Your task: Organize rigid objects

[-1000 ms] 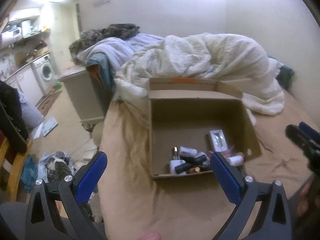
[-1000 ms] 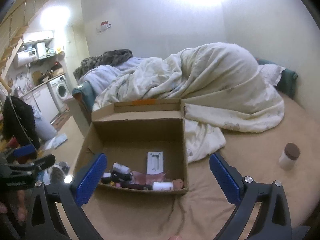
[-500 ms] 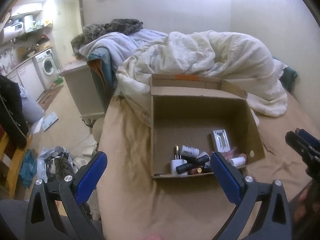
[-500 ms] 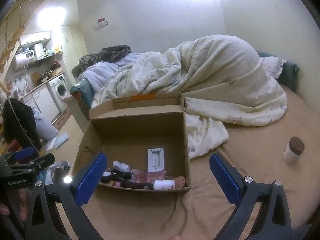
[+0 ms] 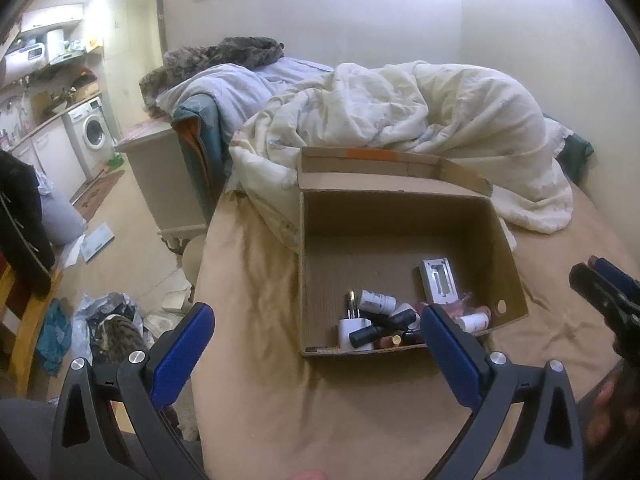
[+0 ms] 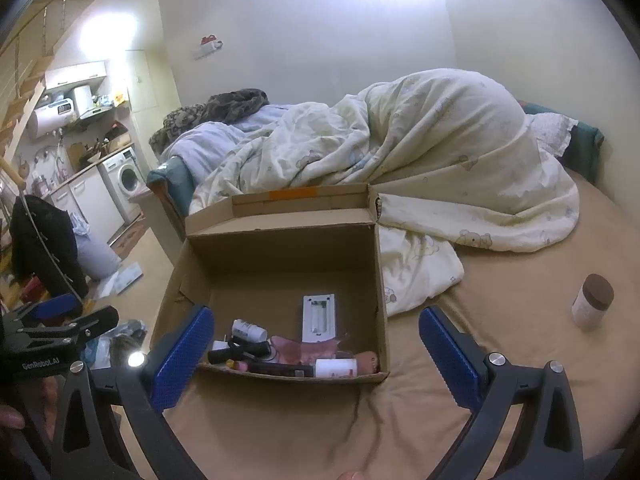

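Bed (image 6: 500, 360), tan sheet, soft and rumpled; everything I work on sits on it. Cream duvet (image 6: 440, 168) heaped behind, one fold lying against the right wall of the cardboard box (image 6: 280, 256).

Box open-topped, flaps up, near edge facing me. Its contents crowd the near wall: white charger plug (image 5: 352, 330), black tubes, a small white bottle (image 6: 249, 329), a white rectangular case (image 6: 319, 317) lying flat further back, pink items I cannot identify.

One piece outside the box: brown-lidded jar (image 6: 592, 306), upright on the sheet, well apart to the right. I judge that to be what remains to collect.

My left gripper (image 5: 318, 332) hovers before the box, fingers spread wide, nothing between them. My right gripper (image 6: 316, 340) likewise spread and empty, aimed at the box rather than at the jar.

Risks, as judgement only:
- Mattress gives. Pressing down beside the jar could tilt the sheet and tip it; being round, it would roll away from me, possibly off the bed.
- A grip by the lid alone may slip or loosen it. Closing on the pale body looks safer.
- Box is light and on soft ground. A nudge on the near wall could slide or tip it.
- Dropping the jar from a height onto the crowded pile could scatter the small pieces or crack one.
- Both grippers sit close together; crossing paths invites a collision.
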`<state>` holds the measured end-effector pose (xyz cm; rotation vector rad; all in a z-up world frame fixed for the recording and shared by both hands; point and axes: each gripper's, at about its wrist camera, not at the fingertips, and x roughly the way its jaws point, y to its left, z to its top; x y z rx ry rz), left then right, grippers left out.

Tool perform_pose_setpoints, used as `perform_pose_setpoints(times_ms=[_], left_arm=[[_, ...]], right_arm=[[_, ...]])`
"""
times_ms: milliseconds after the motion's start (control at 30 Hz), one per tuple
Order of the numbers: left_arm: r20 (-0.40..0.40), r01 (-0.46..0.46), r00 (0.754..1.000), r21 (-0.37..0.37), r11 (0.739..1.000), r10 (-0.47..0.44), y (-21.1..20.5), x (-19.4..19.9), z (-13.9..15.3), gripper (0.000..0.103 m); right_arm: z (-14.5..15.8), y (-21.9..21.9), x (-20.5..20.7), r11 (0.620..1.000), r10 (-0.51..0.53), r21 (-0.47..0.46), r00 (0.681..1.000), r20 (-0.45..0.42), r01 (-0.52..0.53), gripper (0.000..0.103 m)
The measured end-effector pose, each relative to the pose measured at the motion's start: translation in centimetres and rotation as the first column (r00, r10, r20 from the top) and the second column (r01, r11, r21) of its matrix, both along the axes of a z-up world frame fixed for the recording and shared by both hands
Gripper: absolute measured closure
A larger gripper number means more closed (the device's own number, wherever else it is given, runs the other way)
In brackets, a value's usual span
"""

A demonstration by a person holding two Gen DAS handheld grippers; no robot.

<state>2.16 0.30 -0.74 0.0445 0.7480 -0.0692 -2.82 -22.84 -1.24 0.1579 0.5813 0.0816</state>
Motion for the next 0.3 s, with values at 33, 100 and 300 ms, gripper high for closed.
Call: perform_pose_setpoints(times_ms=[33,100,300], left_arm=[[-0.001,-0.001,1.0,0.0,1.0,0.001,-0.05,-0.01,-0.03,0.0],[-0.003,0.0,1.0,-0.002,1.0,0.0,-0.05,-0.02,-0.04,0.0],[-0.004,-0.003,1.0,-0.007,1.0,0.003,-0.11,0.0,-0.17,0.0]], right_arm=[[-0.01,-0.01,0.05,1.0,0.0,-0.001,1.0,-0.001,0.0,0.0],[-0.07,-0.02,0.03,1.0,-0.002,0.002,1.0,-0.004,0.002,0.0],[-0.26,0.13,-0.02,1.0,-0.005,0.012,1.0,-0.007,0.005,0.0]])
